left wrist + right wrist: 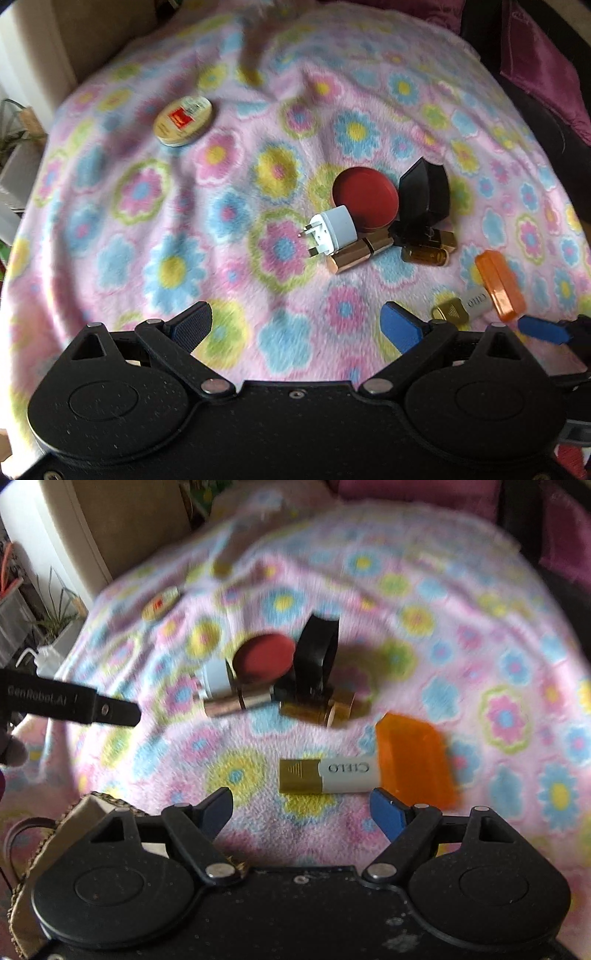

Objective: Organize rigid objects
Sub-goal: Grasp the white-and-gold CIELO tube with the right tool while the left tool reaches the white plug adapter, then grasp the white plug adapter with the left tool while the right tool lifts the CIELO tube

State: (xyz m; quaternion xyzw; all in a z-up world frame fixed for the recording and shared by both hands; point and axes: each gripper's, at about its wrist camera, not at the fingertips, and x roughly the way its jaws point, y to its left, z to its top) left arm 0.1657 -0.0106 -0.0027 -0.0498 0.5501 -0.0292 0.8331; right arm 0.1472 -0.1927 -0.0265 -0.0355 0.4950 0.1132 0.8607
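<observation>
Small objects lie on a flowered pink blanket (155, 229). In the left wrist view a cluster sits right of centre: a red round lid (367, 197), a white plug adapter (332, 230), a black angular case (424, 192), a rose-gold tube (360, 253) and an amber bottle (428, 254). A white and gold CIELO tube (328, 775) lies beside an orange box (415, 757), just ahead of my open, empty right gripper (301, 808). My left gripper (297, 321) is open and empty, short of the cluster. A round tin (184, 120) lies far left.
The right gripper's blue fingertip (541, 328) shows at the right edge of the left wrist view. The left gripper's body (70, 701) reaches in from the left of the right wrist view. A woven basket (44, 834) sits at lower left. Dark red cushions (546, 62) border the blanket.
</observation>
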